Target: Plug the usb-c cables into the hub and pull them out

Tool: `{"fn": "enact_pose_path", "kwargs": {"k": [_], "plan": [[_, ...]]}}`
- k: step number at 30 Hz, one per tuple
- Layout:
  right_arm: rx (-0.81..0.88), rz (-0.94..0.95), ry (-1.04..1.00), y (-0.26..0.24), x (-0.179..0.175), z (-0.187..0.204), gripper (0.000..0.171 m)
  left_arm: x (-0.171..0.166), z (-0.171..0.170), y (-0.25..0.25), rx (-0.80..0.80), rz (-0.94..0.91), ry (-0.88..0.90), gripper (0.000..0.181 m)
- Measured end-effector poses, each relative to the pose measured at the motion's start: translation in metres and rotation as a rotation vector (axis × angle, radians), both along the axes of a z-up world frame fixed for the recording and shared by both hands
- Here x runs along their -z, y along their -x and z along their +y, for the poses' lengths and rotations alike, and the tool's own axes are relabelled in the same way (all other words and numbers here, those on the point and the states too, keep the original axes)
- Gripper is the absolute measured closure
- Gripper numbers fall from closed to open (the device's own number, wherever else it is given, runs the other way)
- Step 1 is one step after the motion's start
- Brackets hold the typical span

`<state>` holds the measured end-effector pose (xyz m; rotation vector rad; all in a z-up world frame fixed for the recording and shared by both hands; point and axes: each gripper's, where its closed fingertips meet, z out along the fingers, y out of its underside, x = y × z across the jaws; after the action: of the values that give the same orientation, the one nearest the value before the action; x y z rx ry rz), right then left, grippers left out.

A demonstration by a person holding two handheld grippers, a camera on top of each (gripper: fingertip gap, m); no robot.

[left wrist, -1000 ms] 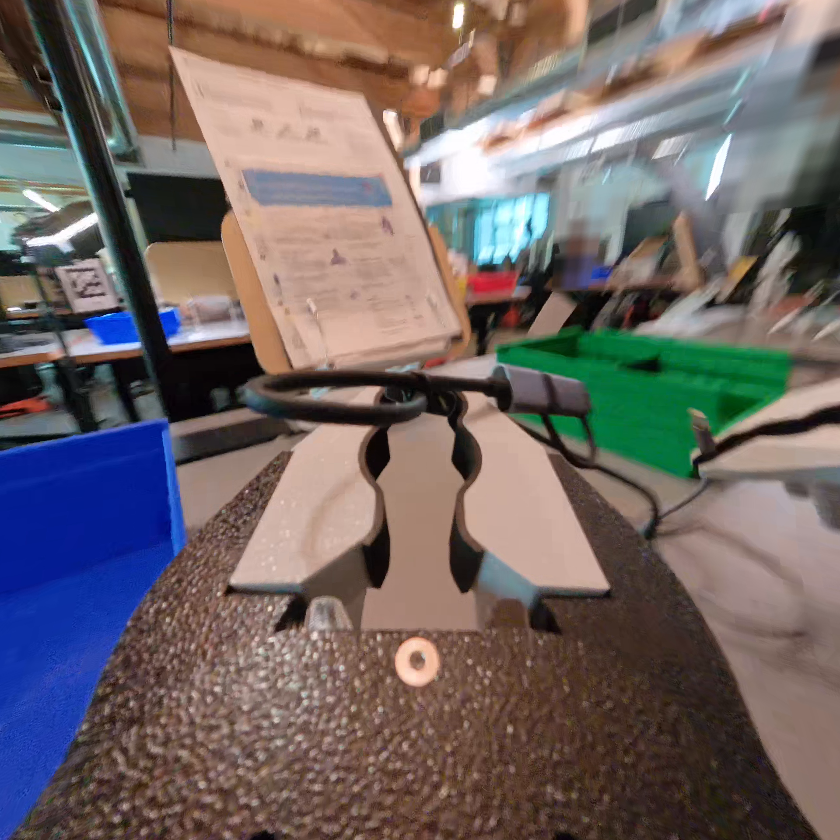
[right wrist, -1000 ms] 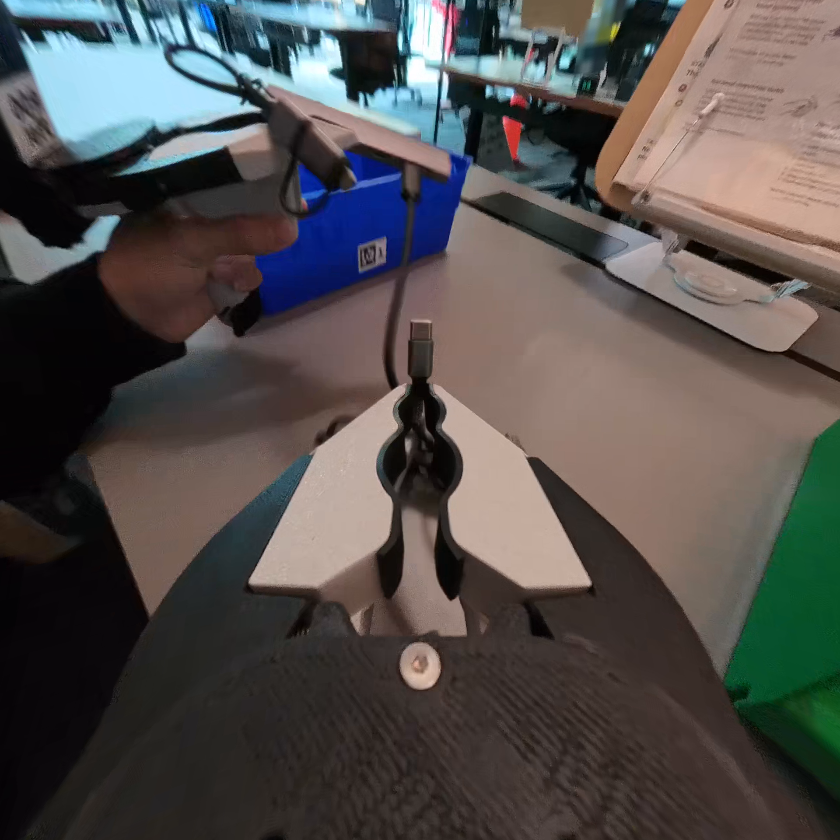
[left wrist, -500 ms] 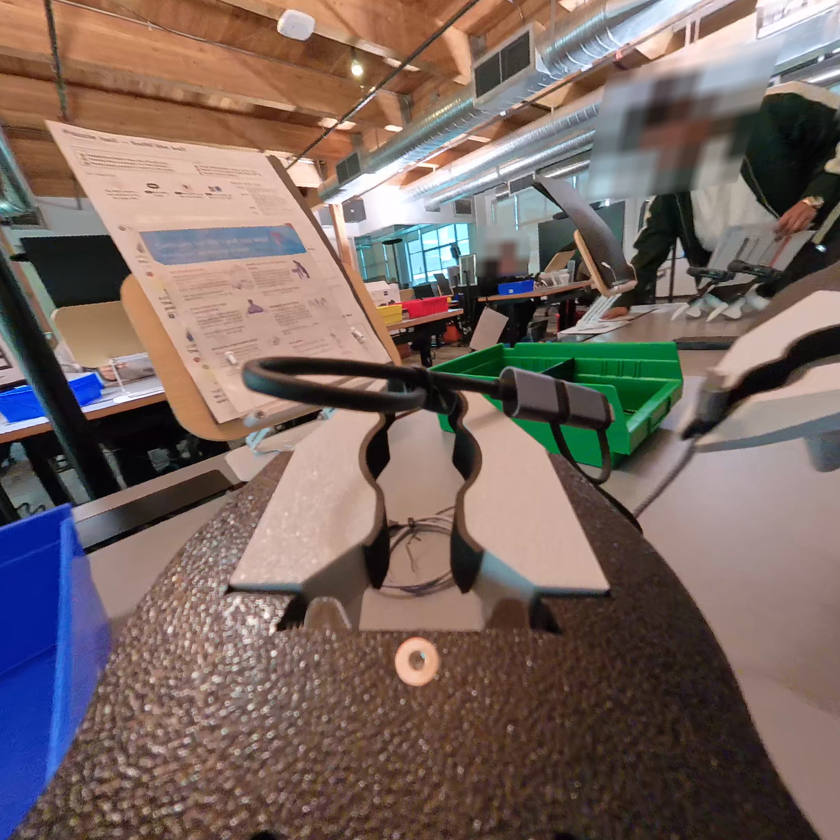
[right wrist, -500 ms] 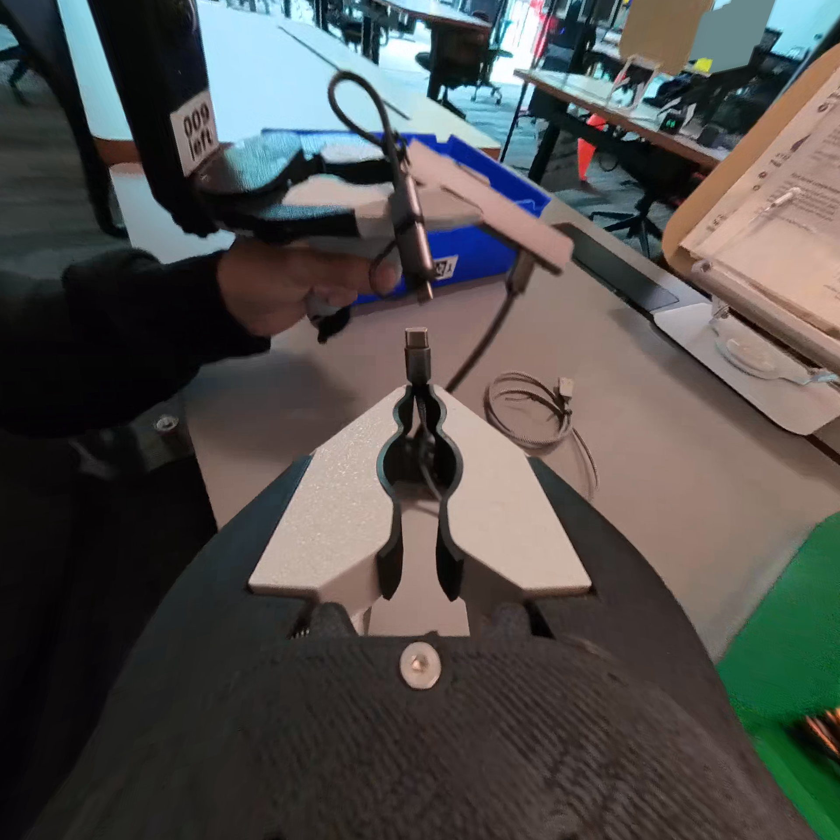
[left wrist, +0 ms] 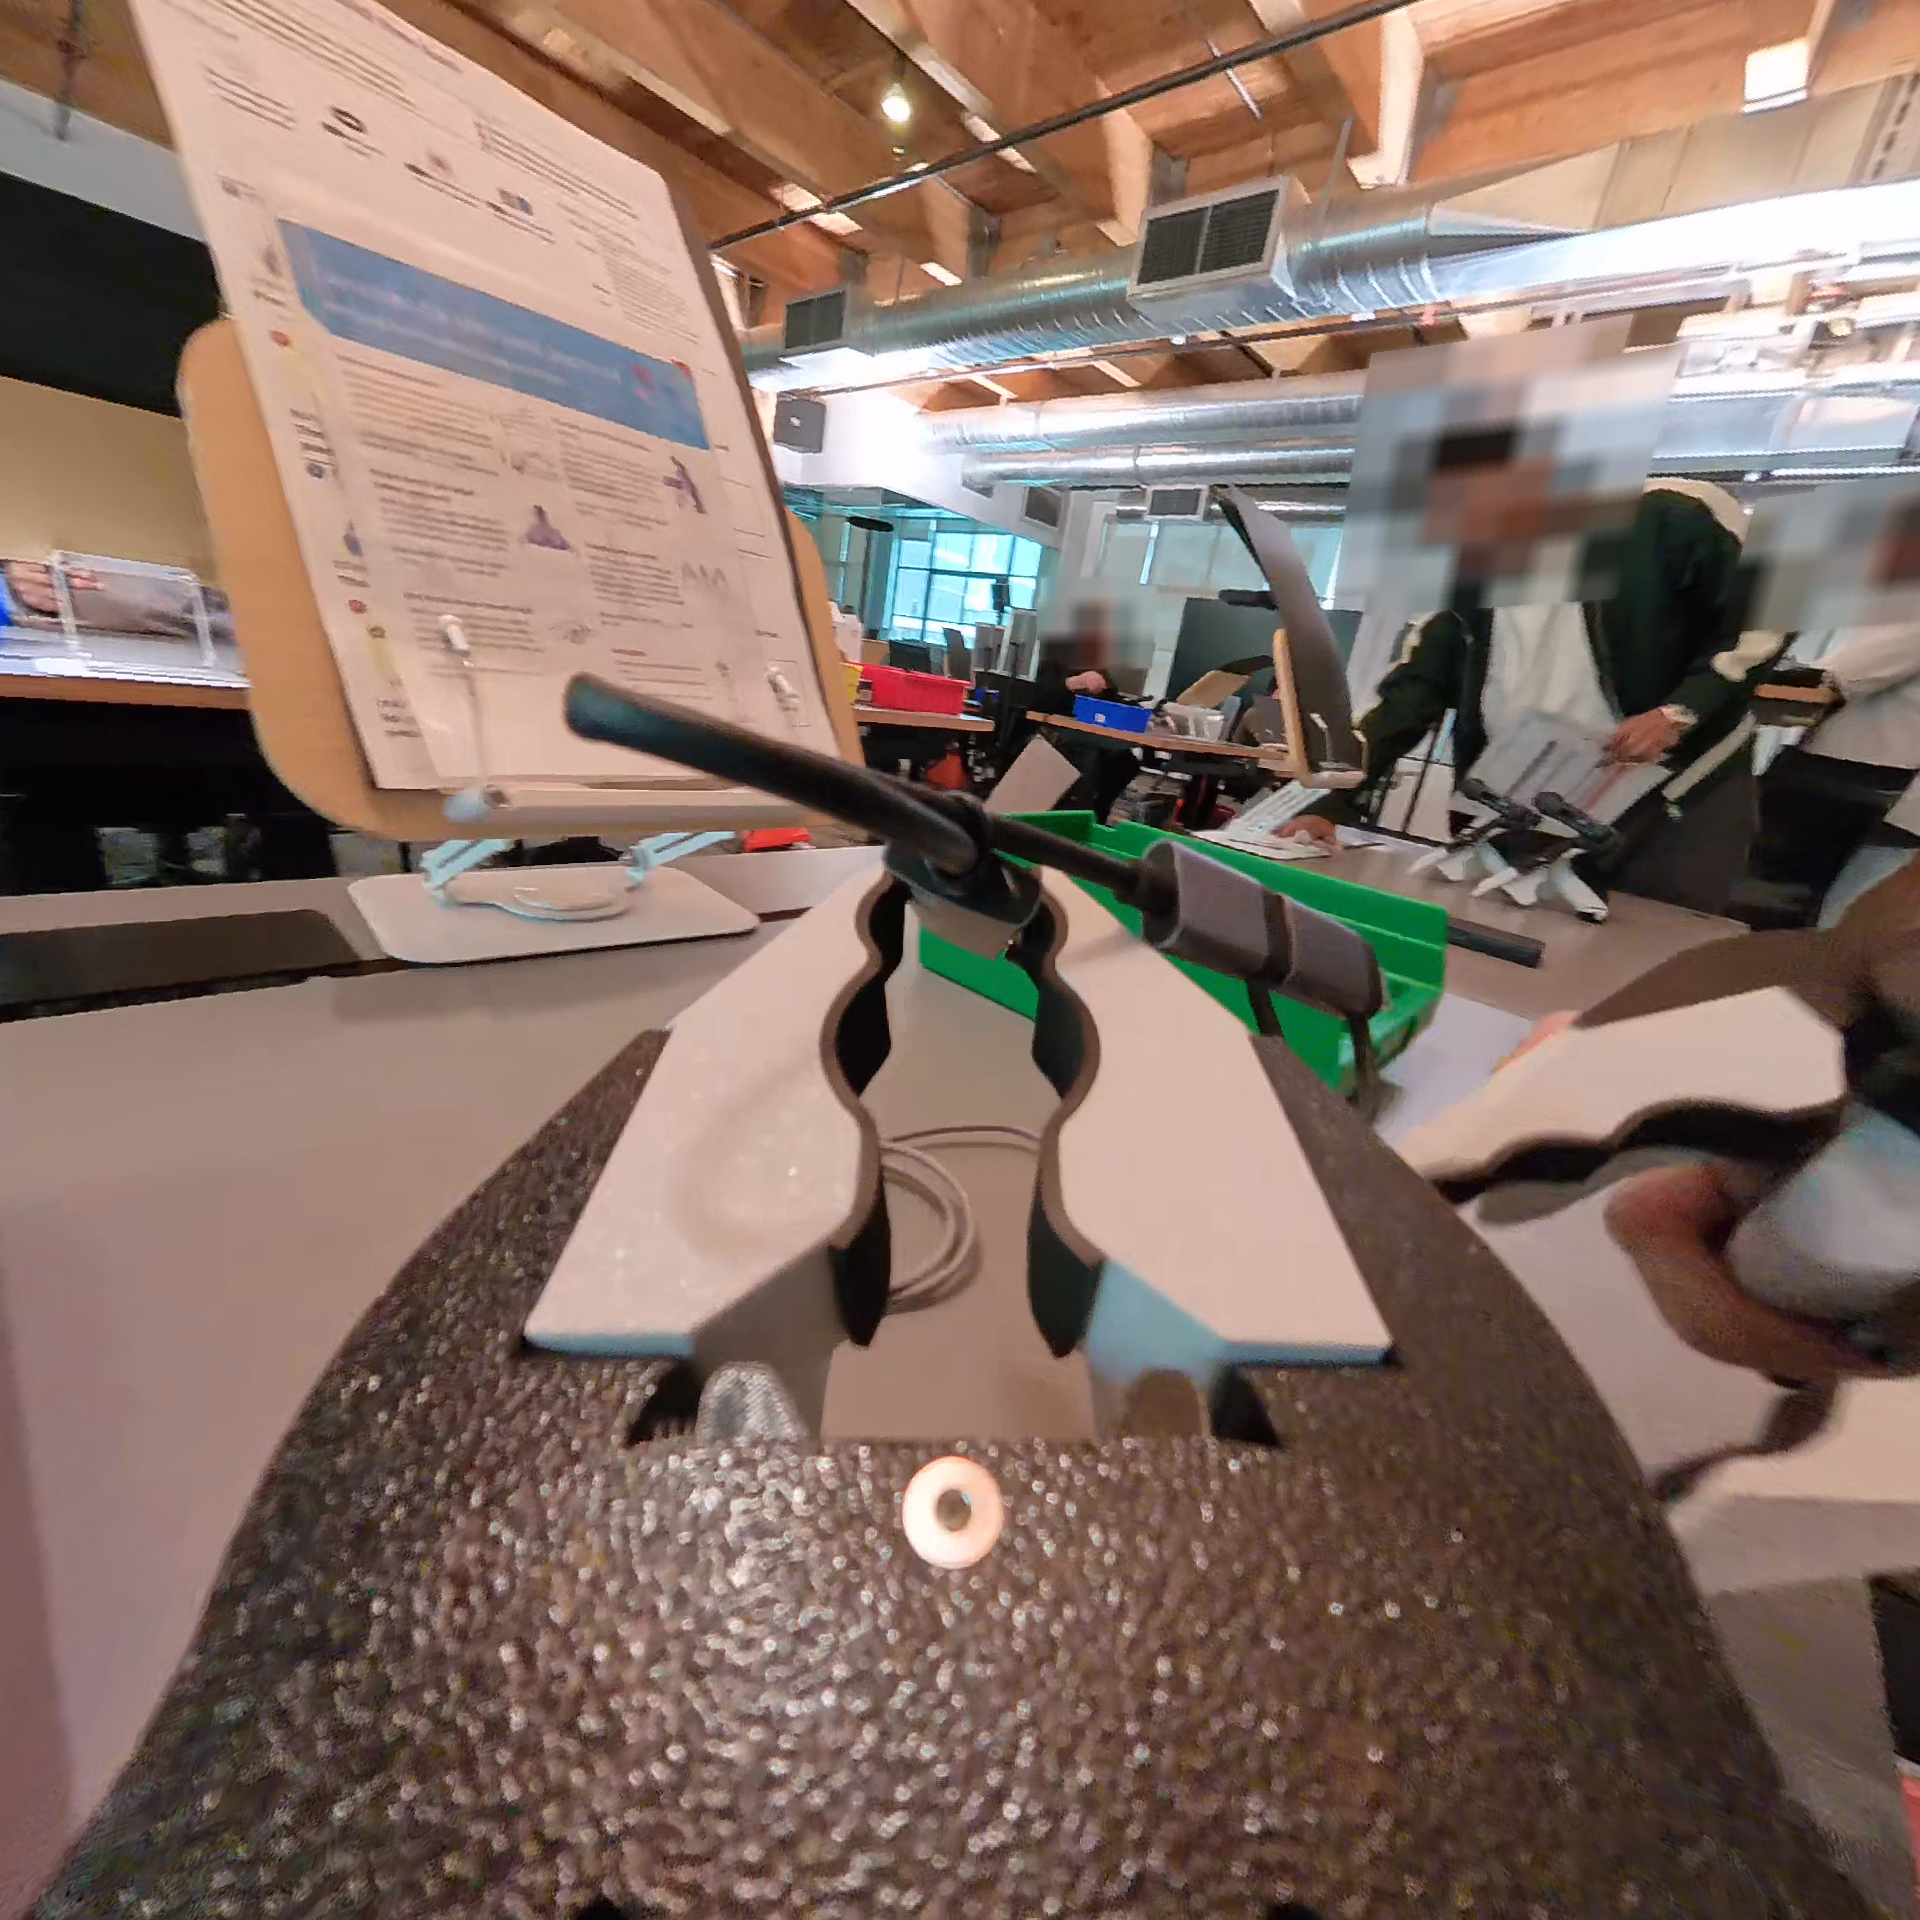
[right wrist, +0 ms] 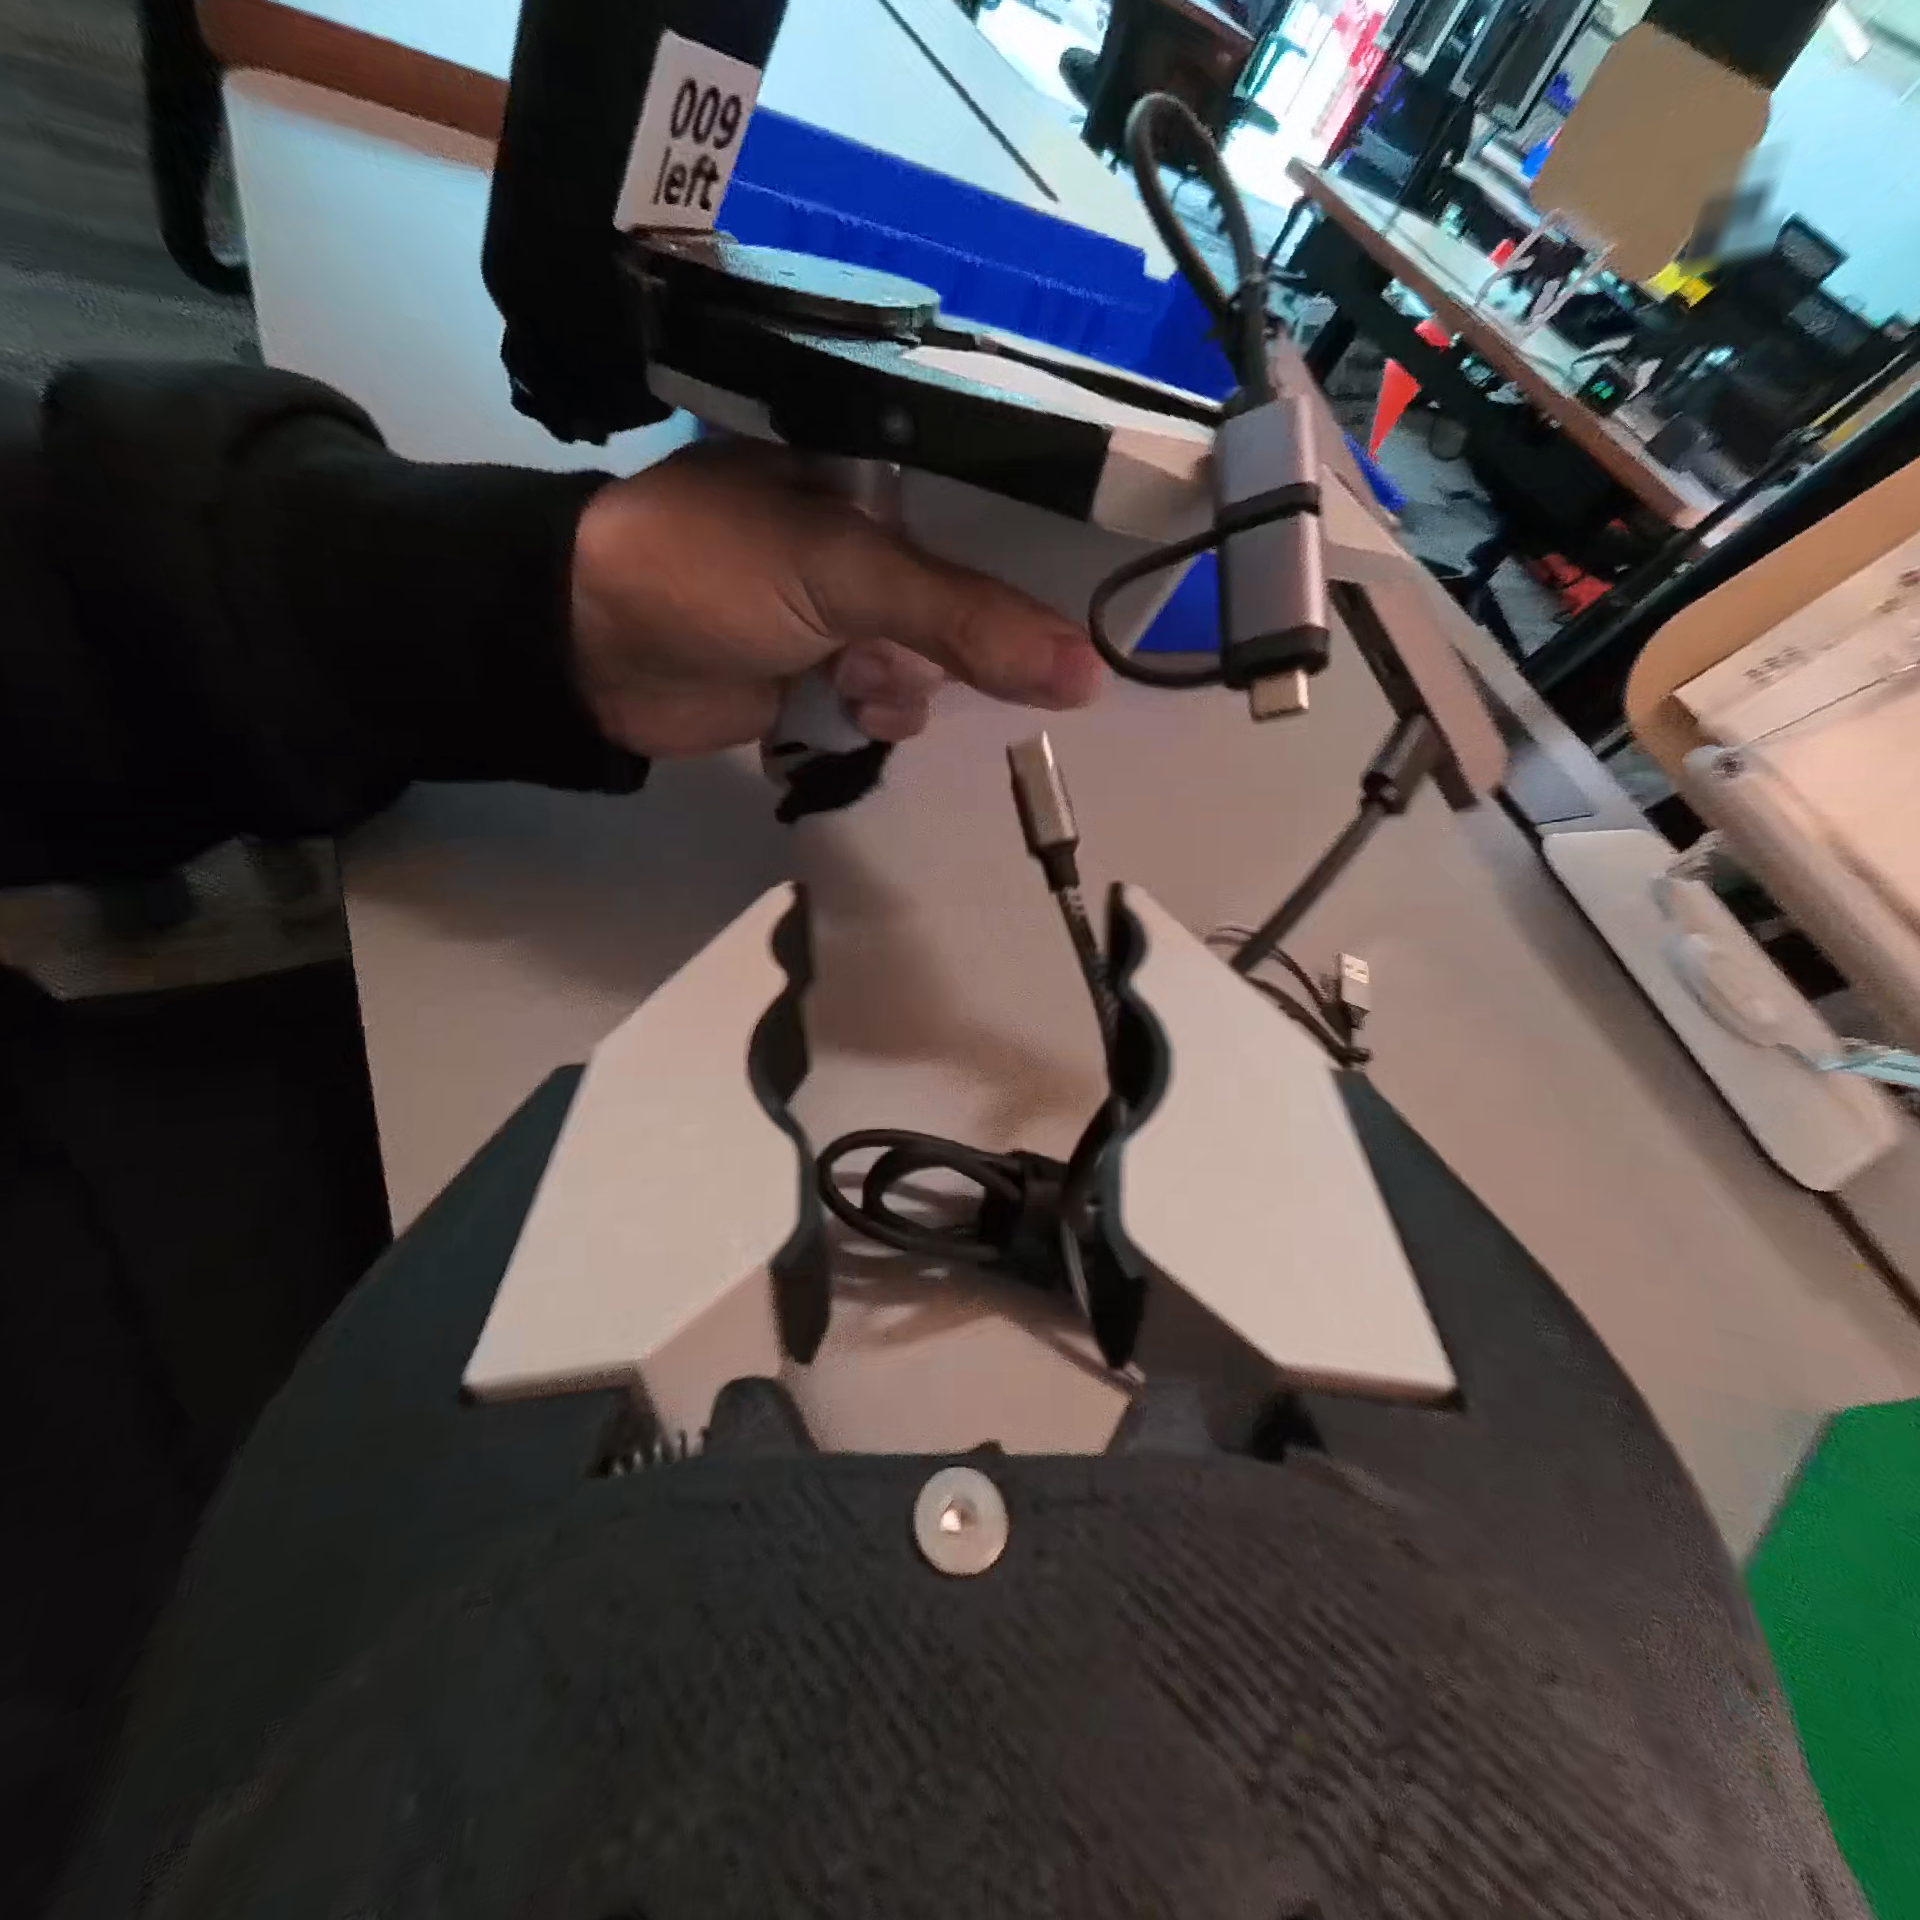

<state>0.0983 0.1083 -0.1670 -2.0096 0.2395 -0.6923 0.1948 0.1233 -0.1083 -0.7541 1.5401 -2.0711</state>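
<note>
My left gripper (left wrist: 961, 894) is shut on the flat grey hub (right wrist: 1423, 644) and holds it above the table. The hub's own black lead (left wrist: 790, 769) loops up and ends in a grey plug (right wrist: 1273, 540) that hangs free. A dark cable (right wrist: 1340, 862) is plugged into the hub's lower edge and runs down to the table. My right gripper (right wrist: 956, 904) is open just below the hub. A braided usb-c cable (right wrist: 1044, 790) leans against the inside of its right finger, plug pointing up. In the left wrist view the right gripper (left wrist: 1662, 1070) shows at the right edge.
A coiled black cable (right wrist: 935, 1184) and another loose plug (right wrist: 1351, 977) lie on the grey table. A paper on a wooden stand (left wrist: 468, 468) stands behind, a green bin (left wrist: 1247, 914) to the right, a blue bin (right wrist: 935, 239) to the left. People stand at far tables. The left tips stand about 20 centimeters off the loose plug (right wrist: 1351, 977).
My right gripper was shut on the braided usb-c cable and has opened; the cable now leans loose against one finger. The left gripper with the hub has come closer, over the right one.
</note>
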Motion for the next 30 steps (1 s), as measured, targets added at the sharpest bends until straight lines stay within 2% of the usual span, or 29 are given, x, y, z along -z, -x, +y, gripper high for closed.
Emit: {"fn": "enact_pose_path", "kwargs": {"k": [1, 2, 5, 8, 10, 14, 15, 17, 18, 26, 28, 30], "plan": [[0.001, -0.009, 0.023, 0.001, -0.002, -0.007, 0.105, -0.001, 0.005, -0.003, -0.022, -0.001, 0.000, 0.160], [0.011, -0.012, 0.050, 0.001, -0.002, -0.016, 0.106, -0.001, 0.010, -0.005, -0.040, 0.005, 0.003, 0.160], [0.107, 0.012, 0.100, -0.009, 0.006, -0.049, 0.114, -0.003, 0.021, -0.010, -0.072, 0.009, 0.019, 0.160], [0.210, 0.111, 0.088, -0.028, 0.035, -0.071, 0.132, -0.003, 0.025, -0.013, -0.080, 0.018, 0.031, 0.160], [0.184, 0.152, 0.117, -0.031, 0.058, -0.065, 0.137, -0.002, 0.024, -0.013, -0.075, 0.029, 0.036, 0.160], [0.188, 0.076, 0.229, -0.045, 0.079, -0.054, 0.138, -0.002, 0.023, -0.012, -0.074, 0.025, 0.035, 0.160], [0.205, 0.069, 0.251, -0.050, 0.082, -0.055, 0.142, -0.003, 0.023, -0.012, -0.073, 0.023, 0.036, 0.160], [0.234, 0.061, 0.279, -0.057, 0.087, -0.058, 0.165, -0.003, 0.023, -0.012, -0.072, 0.024, 0.036, 0.160], [0.233, 0.059, 0.288, -0.058, 0.088, -0.059, 0.168, -0.003, 0.024, -0.013, -0.077, 0.022, 0.039, 0.160], [0.062, -0.160, 0.479, -0.027, 0.045, -0.087, 0.169, -0.015, 0.064, -0.023, -0.185, 0.001, 0.075, 0.160], [0.100, -0.203, 0.564, -0.026, 0.038, -0.105, 0.169, -0.019, 0.074, -0.024, -0.210, -0.005, 0.098, 0.160], [0.113, -0.202, 0.490, -0.022, 0.027, -0.113, 0.170, -0.023, 0.085, -0.025, -0.243, -0.020, 0.091, 0.160]]}}
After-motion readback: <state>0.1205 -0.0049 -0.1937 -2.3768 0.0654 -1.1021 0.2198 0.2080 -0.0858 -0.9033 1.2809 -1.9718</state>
